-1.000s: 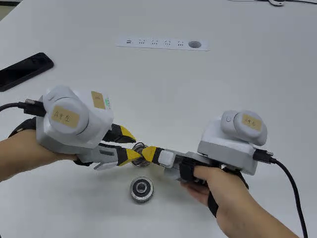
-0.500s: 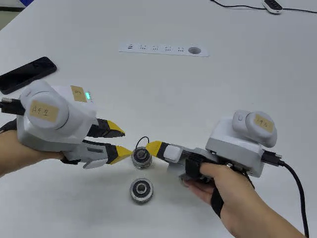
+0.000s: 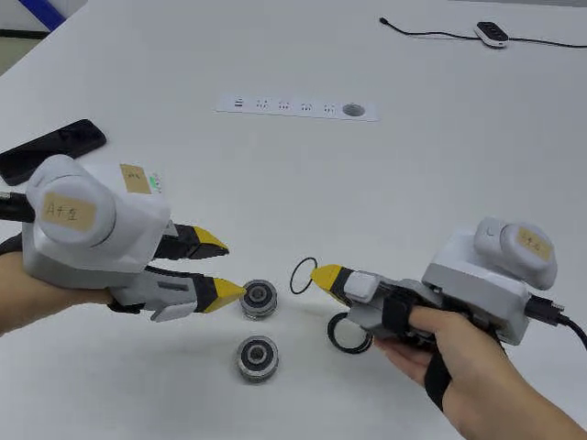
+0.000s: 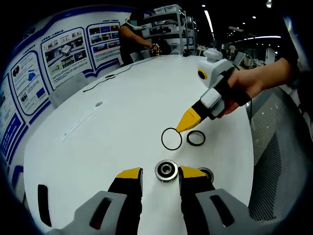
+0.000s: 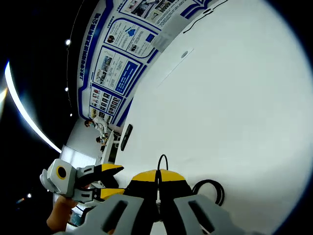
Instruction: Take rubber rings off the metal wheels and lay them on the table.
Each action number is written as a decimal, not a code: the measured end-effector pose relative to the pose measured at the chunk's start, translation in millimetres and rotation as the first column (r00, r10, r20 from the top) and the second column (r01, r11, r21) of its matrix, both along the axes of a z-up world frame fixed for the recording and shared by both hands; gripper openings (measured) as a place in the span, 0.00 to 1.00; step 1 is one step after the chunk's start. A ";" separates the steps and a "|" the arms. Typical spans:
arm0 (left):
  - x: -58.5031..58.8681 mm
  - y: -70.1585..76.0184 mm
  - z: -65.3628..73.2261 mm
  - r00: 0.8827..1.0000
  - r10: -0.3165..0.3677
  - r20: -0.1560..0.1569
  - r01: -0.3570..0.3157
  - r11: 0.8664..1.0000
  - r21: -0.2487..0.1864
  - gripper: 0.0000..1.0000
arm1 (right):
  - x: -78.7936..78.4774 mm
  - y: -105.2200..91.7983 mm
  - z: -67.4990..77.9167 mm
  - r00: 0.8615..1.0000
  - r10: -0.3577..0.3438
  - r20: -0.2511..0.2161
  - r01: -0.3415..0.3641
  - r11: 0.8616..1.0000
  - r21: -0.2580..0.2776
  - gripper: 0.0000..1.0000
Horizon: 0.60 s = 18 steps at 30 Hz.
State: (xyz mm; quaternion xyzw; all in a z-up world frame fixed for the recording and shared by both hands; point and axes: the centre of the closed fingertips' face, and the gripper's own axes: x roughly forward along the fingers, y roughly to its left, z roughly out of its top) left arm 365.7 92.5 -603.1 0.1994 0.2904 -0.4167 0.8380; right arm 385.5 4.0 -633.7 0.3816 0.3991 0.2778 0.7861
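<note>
Thin ring (image 3: 292, 276) pinched in your right gripper (image 3: 326, 273), one wheel (image 3: 259, 299) parked at the tips of your left gripper (image 3: 218, 267)

Right gripper's jaws are squeezed tight on the thin ring, right at the yellow tips, w/ the ring sticking out twd the left gripper. Left gripper's jaws are spread apart w/ nothing clamped. The wheel stands on the white table (image 3: 413, 183) at the gap betw the tips, can't tell if it touches them. 2nd wheel (image 3: 258, 357) sits nearer you, close to the first. A thicker black ring (image 3: 337, 346) lies flat on the table, partly under your right gripper. Phone (image 3: 50, 151) is off to the left, power strip (image 3: 295, 107) further back.
</note>
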 end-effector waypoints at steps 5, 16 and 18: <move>-2.9 1.0 1.9 1.000 0.007 0.004 -0.007 1.000 -0.002 0.30 | -6.3 -10.1 -6.9 1.000 -0.013 -0.019 0.013 1.000 -0.013 0.01; -10.4 3.7 0.4 1.000 0.017 -0.005 -0.017 1.000 -0.004 0.30 | -21.8 -24.6 -20.8 0.998 -0.028 -0.059 0.025 0.999 -0.042 0.01; -11.5 3.8 0.4 1.000 0.019 -0.006 -0.019 1.000 -0.007 0.30 | -24.1 -26.8 -23.1 0.997 -0.031 -0.067 0.028 0.999 -0.044 0.01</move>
